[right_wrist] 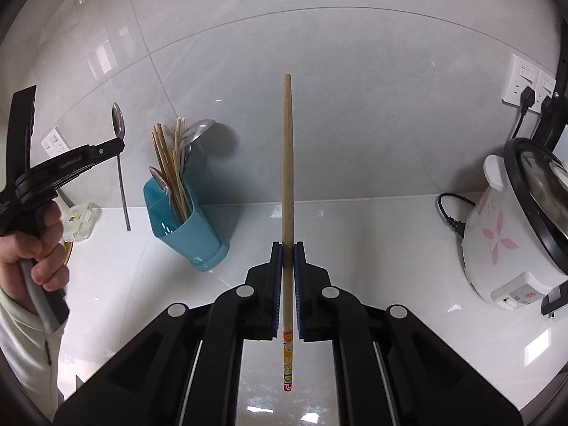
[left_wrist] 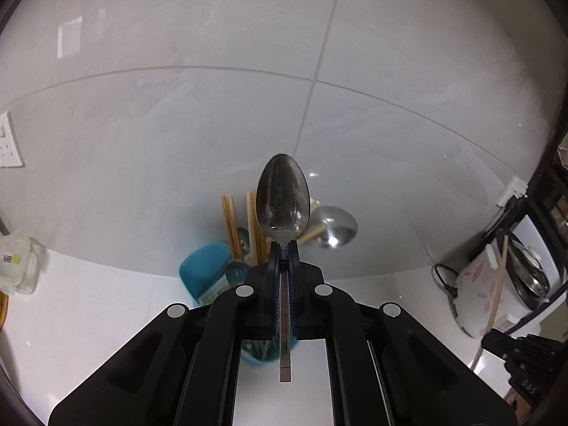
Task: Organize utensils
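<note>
In the left wrist view the left gripper (left_wrist: 284, 248) is clamped on the handle of a metal spoon (left_wrist: 283, 197), bowl up, and its body hides most of the blue utensil holder (left_wrist: 204, 273) behind, so only chopstick tops and a ladle bowl show. The right wrist view shows the right gripper (right_wrist: 288, 248) closed on a single wooden chopstick (right_wrist: 288, 163) standing upright. Farther off it shows that holder whole on the white counter (right_wrist: 355, 234), the person's hand (right_wrist: 33, 248) and a rice cooker (right_wrist: 511, 223) cut by the frame.
</note>
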A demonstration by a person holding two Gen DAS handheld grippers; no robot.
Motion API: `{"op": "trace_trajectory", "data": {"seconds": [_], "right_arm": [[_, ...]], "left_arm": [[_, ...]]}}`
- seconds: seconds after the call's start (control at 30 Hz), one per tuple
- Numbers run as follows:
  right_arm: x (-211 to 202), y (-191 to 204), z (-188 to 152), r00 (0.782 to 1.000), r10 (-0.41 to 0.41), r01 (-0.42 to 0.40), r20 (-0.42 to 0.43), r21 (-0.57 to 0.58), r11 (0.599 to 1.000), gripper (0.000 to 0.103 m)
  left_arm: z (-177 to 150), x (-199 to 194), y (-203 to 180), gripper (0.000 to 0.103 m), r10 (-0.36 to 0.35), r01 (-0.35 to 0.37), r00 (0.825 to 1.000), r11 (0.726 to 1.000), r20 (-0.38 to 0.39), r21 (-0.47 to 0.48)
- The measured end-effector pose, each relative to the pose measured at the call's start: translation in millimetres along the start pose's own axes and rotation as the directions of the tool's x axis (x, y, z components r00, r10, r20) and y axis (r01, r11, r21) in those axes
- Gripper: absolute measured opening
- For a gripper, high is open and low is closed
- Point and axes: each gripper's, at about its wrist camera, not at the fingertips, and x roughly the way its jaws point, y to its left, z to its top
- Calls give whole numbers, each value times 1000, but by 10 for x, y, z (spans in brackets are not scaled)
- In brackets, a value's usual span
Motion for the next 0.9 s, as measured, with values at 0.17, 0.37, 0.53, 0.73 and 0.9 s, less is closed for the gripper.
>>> {"op": "trace_trajectory", "data": {"seconds": [0.17,0.37,0.53,0.73,0.9], "right_arm": [[146,36,43,999,-20,20,-27,-2,1000,6],[330,51,79,998,-37,36,-60,-9,999,6],[447,57,124,996,-42,41,-73,-10,999,6],[515,74,158,996,-42,41,-81,-16,999,6],[498,117,175,996,-41,39,-78,-27,999,6]], "left_arm": [[-15,251,58,3,9,-9,999,1000,39,10],[-107,587,114,3,16,-16,1000,1000,1,1],[-146,738,143,3,17,-17,1000,1000,-26,4],[-183,848,162,4,26,-24,997,999,-73,25],[-215,820,163,10,25,-22,996,999,-91,25]]}}
